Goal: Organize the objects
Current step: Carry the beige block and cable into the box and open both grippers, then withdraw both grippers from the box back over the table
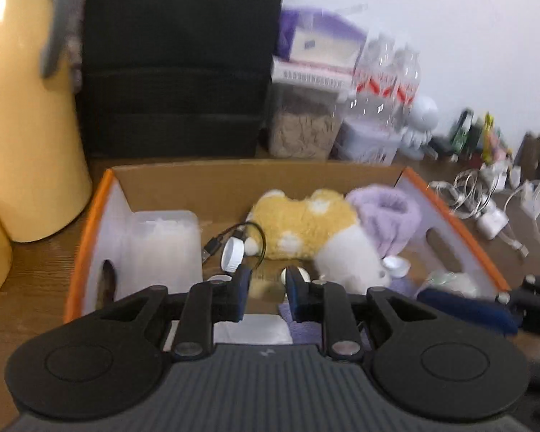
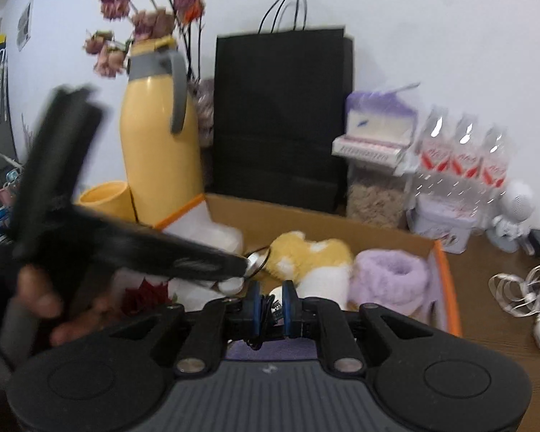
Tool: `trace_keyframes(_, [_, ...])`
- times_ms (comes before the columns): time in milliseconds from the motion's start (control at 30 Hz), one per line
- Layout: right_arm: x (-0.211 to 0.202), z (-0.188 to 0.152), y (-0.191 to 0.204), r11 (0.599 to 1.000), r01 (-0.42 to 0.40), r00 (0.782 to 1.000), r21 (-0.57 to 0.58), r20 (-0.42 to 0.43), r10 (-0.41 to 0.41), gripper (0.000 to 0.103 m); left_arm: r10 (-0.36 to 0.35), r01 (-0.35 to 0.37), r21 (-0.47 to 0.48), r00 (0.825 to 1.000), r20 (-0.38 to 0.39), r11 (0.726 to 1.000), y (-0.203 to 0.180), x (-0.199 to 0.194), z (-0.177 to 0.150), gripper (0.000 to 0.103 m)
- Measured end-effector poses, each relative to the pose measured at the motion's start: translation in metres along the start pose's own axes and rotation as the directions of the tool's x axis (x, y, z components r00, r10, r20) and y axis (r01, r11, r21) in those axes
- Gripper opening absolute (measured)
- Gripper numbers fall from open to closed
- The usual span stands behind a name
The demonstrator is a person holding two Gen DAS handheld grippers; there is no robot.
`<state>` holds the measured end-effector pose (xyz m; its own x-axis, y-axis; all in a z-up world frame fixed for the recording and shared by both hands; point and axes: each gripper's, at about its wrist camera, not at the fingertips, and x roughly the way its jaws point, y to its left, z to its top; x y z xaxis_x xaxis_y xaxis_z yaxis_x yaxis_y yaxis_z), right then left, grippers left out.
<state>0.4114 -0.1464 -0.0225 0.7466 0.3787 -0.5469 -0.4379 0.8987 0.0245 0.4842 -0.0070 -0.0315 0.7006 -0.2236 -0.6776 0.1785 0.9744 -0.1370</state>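
One cardboard box (image 1: pixel 234 180), one plush toy (image 1: pixel 306 223), three water bottles (image 2: pixel 464 158).

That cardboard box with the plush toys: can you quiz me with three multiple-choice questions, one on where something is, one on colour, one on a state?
1. Where does the purple fluffy band lie?
A. inside the cardboard box
B. on the black paper bag
C. under the yellow jug

2. What colour are the box's edges?
A. green
B. orange
C. black

3. What is between the right gripper pads?
A. nothing
B. a water bottle
C. a black cable

Answers: 1 A, it sits beside the yellow plush toy within the walls. 2 B, orange strips line both side walls. 3 C, a dark cord bundle sits squeezed between the blue pads.
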Motion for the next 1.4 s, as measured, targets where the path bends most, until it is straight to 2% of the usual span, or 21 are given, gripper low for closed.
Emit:
trace_keyframes(67, [0.013,-0.003,0.000,0.999,-0.030,0.999,0.014,-0.020,0.030,0.012,0.004,-0.004,0.013,1.000,0.001,1.000,0.000,0.006,-0.003,0.030])
trace_keyframes(100, [0.019,-0.005,-0.001,0.999,-0.034,0.999,0.032,-0.024,0.034,0.012,0.004,-0.004,0.009,1.000,0.010,1.000,0.001,0.007,-0.003,0.047])
trace_keyframes(133, [0.023,-0.007,-0.004,0.998,-0.031,0.999,0.051,-0.028,0.033,0.016,-0.006,0.006,-0.002,1.000,0.022,1.000,0.004,0.004,-0.004,0.056])
trace_keyframes(167, [0.027,-0.008,-0.008,0.997,-0.021,0.999,0.072,-0.039,0.024,0.025,-0.016,0.017,-0.014,0.999,0.036,1.000,0.006,-0.001,-0.004,0.057])
trace_keyframes(200, [0.027,-0.009,-0.012,0.996,0.006,0.999,0.094,-0.038,-0.003,0.027,-0.015,0.016,-0.015,0.999,0.045,1.000,0.008,-0.007,-0.004,0.057])
trace_keyframes(267, [0.022,-0.008,-0.016,0.994,0.027,1.000,0.101,-0.016,-0.026,0.037,-0.008,0.010,-0.018,0.996,0.083,1.000,0.010,-0.025,-0.003,0.061])
trace_keyframes(367, [0.006,-0.003,-0.017,0.994,0.038,0.999,0.100,0.018,-0.040,0.043,0.005,-0.002,-0.022,0.989,0.147,1.000,0.012,-0.061,-0.007,0.070])
trace_keyframes(433, [-0.008,0.001,-0.015,0.994,0.058,0.997,0.088,0.040,-0.061,0.046,0.019,-0.019,-0.003,0.983,0.183,1.000,0.010,-0.085,-0.015,0.082])
trace_keyframes(533, [-0.031,0.000,-0.013,0.994,0.066,0.996,0.086,0.061,-0.072,0.059,0.042,-0.054,0.043,0.967,0.250,0.998,0.003,-0.126,-0.036,0.093])
trace_keyframes(633, [-0.057,-0.010,-0.008,0.994,0.070,0.996,0.087,0.054,-0.075,0.059,0.054,-0.075,0.065,0.956,0.290,0.995,-0.005,-0.161,-0.060,0.100])
trace_keyframes(700, [-0.076,-0.020,-0.003,0.992,0.086,0.995,0.094,0.045,-0.090,0.061,0.053,-0.078,0.067,0.948,0.313,0.995,-0.009,-0.185,-0.081,0.103])
trace_keyframes(767, [-0.100,-0.034,0.003,0.992,0.084,0.995,0.098,0.049,-0.089,0.070,0.045,-0.073,0.072,0.943,0.329,0.995,-0.012,-0.208,-0.105,0.103])
trace_keyframes(900, [-0.153,-0.070,0.018,0.989,0.094,0.994,0.112,0.052,-0.100,0.075,0.067,-0.089,0.048,0.936,0.346,0.995,-0.015,-0.248,-0.155,0.103])
trace_keyframes(967, [-0.177,-0.087,0.027,0.987,0.100,0.992,0.127,0.058,-0.108,0.079,0.066,-0.083,0.035,0.935,0.349,0.996,-0.019,-0.263,-0.177,0.103])
trace_keyframes(1100, [-0.221,-0.125,0.051,0.982,0.133,0.988,0.134,0.057,-0.142,0.079,0.101,-0.108,0.002,0.940,0.326,0.994,-0.028,-0.283,-0.213,0.103])
trace_keyframes(1167, [-0.240,-0.142,0.061,0.983,0.109,0.990,0.145,0.069,-0.120,0.081,0.111,-0.115,-0.007,0.937,0.330,0.993,-0.033,-0.295,-0.229,0.103])
trace_keyframes(1267, [-0.254,-0.159,0.069,0.985,0.084,0.994,0.153,0.051,-0.093,0.082,0.107,-0.111,-0.006,0.937,0.331,0.994,-0.041,-0.311,-0.247,0.103])
trace_keyframes(1400, [-0.258,-0.172,0.076,0.982,0.121,0.992,0.145,0.018,-0.125,0.082,0.100,-0.117,0.035,0.943,0.317,0.993,-0.050,-0.317,-0.264,0.103])
